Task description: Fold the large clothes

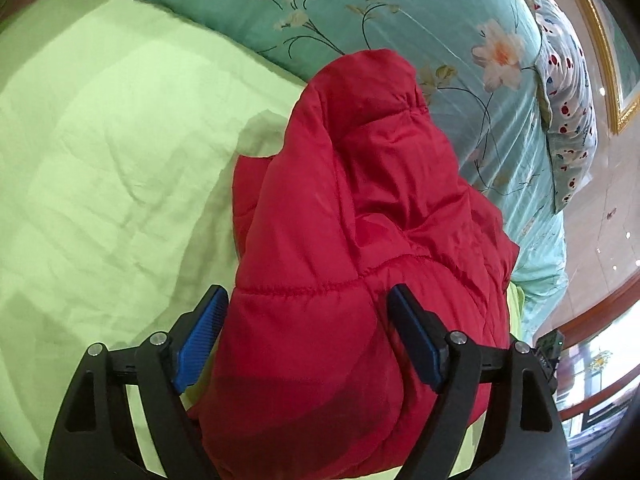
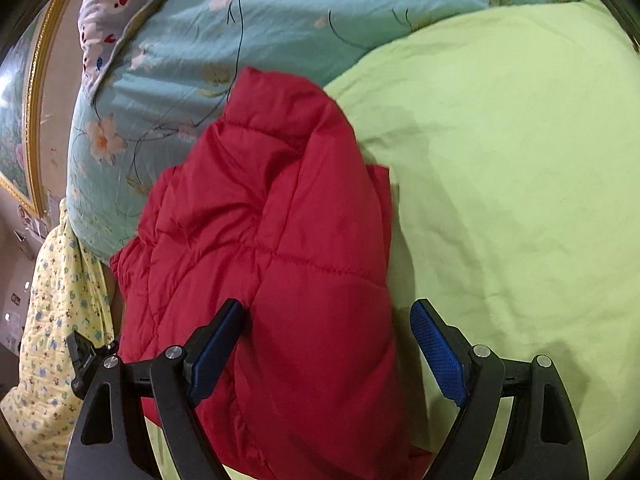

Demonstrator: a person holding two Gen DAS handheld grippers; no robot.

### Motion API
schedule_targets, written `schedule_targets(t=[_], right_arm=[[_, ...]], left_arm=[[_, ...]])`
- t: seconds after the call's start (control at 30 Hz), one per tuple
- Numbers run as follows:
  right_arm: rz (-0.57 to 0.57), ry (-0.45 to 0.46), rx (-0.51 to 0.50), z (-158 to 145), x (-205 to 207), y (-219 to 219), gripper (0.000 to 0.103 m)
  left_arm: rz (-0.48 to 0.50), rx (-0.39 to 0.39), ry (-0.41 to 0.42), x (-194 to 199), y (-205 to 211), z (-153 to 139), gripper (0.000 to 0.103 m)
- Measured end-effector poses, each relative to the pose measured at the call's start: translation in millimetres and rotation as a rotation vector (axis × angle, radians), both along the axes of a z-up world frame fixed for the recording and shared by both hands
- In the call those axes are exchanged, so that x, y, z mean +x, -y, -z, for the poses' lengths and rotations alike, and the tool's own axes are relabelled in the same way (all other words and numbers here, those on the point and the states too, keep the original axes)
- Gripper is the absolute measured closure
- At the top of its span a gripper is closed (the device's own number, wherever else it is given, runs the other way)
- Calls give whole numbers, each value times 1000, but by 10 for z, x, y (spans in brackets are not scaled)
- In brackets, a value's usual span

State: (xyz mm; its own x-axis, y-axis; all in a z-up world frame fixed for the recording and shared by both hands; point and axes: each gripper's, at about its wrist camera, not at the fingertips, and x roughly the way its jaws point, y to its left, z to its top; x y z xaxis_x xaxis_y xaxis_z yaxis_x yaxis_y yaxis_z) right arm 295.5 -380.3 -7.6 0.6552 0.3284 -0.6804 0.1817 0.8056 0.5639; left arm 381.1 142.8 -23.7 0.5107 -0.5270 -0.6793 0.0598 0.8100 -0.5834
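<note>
**Item: red quilted jacket, part-folded, on the bed**

While both my tongs stand apart, nothing is gripped: the left gripper [image 1: 306, 300] straddles a bulging fold of the red padded jacket [image 1: 360, 220] with its blue pads [image 1: 200, 334] spread either side, and whether the cloth touches them I cannot tell.

- Right gripper [image 2: 324, 316]: likewise spread; one pad sits over the jacket [image 2: 272, 240], the other over the bare green sheet [image 2: 500, 160] just beside the jacket's long edge.
- Position of jacket: bunched into a thick, narrow bundle on the green sheet, its far end lying up against the teal floral quilt [image 1: 400, 12]. I judge it is laid lengthwise toward the quilt so the open sheet is free for the fold.
- Edges: in the right wrist view the jacket's right side runs fairly straight, with a lower layer showing beneath; the opposite side is rumpled and reaches the bed's edge, where a yellow printed cloth [image 2: 60, 300] hangs.
- Open room: wide, lightly creased sheet on one flank only. The quilt blocks the far end, and a spotted pillow [image 1: 568, 92] lies beyond.
- Judgement: folding looks well advanced; padding will spring back unless pressed.
</note>
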Motion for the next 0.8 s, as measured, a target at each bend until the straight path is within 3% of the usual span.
schedule_targets(t=[0.2, 0.43, 0.53, 0.6, 0.67, 0.8], right_arm=[[-21, -12, 31, 83, 77, -55, 15], [-56, -26, 91, 193, 199, -149, 10], [-63, -34, 117, 241, 231, -169, 11], [-69, -41, 135, 261, 254, -183, 15], [-77, -48, 151, 274, 257, -195, 30], [-92, -53, 132, 176, 222, -255, 51]], left_arm=[[24, -42, -15, 28, 52, 66, 18], [34, -73, -41, 106, 161, 205, 4], [53, -52, -35, 138, 216, 219, 4], [61, -55, -22, 118, 230, 195, 14], [68, -54, -7, 75, 234, 143, 28], [75, -33, 26, -22, 255, 22, 40]])
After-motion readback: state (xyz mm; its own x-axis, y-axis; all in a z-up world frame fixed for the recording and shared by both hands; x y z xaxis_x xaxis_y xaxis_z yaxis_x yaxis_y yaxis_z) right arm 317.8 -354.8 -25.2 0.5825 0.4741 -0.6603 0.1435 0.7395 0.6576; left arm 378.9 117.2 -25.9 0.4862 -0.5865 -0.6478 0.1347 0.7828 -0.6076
